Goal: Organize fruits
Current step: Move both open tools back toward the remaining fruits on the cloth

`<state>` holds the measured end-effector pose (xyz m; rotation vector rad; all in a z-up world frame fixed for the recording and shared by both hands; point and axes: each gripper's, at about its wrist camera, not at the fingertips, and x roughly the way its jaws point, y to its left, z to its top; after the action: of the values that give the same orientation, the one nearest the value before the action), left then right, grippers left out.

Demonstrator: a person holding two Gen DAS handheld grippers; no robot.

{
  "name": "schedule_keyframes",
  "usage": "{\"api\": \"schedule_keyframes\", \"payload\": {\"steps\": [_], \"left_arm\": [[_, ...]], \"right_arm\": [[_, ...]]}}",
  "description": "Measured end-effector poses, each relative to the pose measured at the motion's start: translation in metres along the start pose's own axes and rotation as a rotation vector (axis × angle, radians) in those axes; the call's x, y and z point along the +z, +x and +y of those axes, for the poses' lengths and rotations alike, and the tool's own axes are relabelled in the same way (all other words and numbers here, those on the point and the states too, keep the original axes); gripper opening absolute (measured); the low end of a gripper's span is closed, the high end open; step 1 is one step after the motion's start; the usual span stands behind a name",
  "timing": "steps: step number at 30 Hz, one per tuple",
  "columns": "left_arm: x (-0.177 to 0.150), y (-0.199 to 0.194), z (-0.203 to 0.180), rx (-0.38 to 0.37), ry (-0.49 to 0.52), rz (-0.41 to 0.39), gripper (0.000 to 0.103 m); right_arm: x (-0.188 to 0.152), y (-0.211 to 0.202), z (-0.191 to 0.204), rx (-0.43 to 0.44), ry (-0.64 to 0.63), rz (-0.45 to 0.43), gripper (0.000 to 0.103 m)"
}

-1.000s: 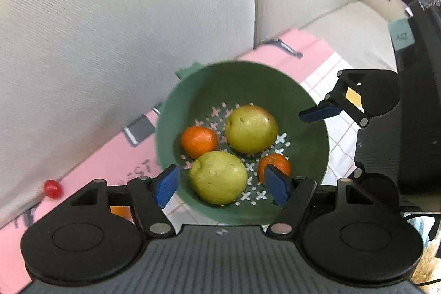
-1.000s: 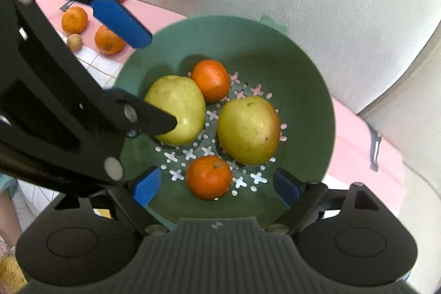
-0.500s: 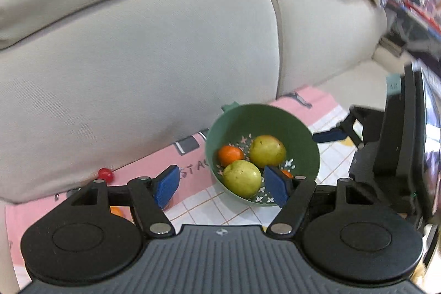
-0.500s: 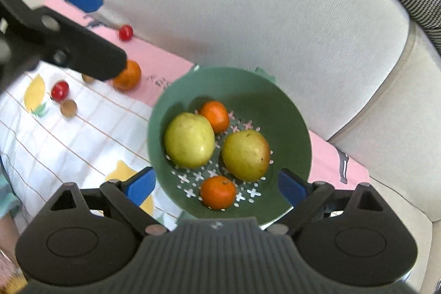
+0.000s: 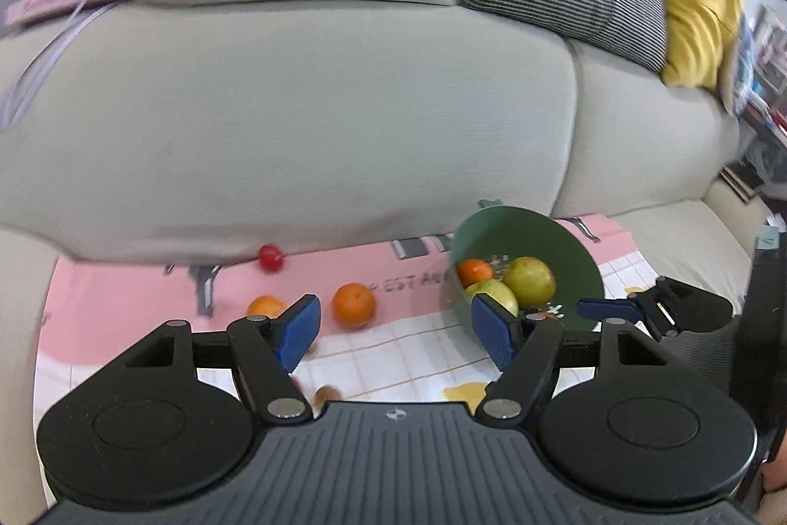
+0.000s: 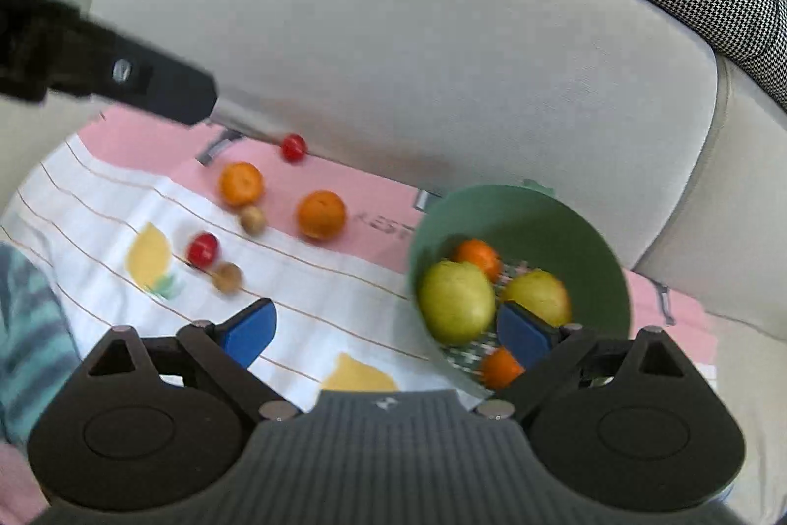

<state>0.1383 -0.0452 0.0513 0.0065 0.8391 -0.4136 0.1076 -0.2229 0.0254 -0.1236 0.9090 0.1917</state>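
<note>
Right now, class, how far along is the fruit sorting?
Done: two pears and two oranges lie in the green bowl. In hand: nothing; left gripper and right gripper are open. Left: two oranges, two red fruits and two brown ones on the cloth.

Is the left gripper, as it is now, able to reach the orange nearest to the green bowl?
Probably yes. The left gripper is open and empty, and the orange lies on the cloth just beyond its fingers, apart from the green bowl; nothing stands between.
</note>
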Motion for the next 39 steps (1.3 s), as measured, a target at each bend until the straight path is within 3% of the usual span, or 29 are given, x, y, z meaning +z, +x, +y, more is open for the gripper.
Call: {"api": "schedule_keyframes", "payload": {"steps": [9,17,21,22,26,28,39], "left_arm": [[-0.030,-0.005,0.038,0.011,-0.095,-0.006,0.082],[-0.046,0.008,0.064,0.006,-0.147,0.015,0.082],[-0.050,0.019,0.066,-0.003,-0.139,0.028,0.082],[-0.051,0.022,0.066,-0.005,-0.138,0.034,0.082],[-0.053,0.037,0.068,-0.018,-0.146,0.063,0.080],[-0.055,0.045,0.070,-0.021,-0.150,0.078,0.080],[-0.058,0.085,0.082,-0.039,-0.173,0.156,0.079]], "right_arm": [[-0.007,-0.002,0.026,0.015,0.146,-0.112,0.093],[-0.020,0.005,0.052,0.006,0.105,-0.179,0.090],[-0.024,0.016,0.059,0.006,0.077,-0.163,0.086],[-0.024,0.020,0.060,0.010,0.071,-0.155,0.080],[-0.026,0.034,0.063,0.014,0.049,-0.120,0.075],[-0.026,0.041,0.062,0.023,0.046,-0.103,0.067],[-0.025,0.079,0.061,0.063,0.041,-0.048,0.052]]}}
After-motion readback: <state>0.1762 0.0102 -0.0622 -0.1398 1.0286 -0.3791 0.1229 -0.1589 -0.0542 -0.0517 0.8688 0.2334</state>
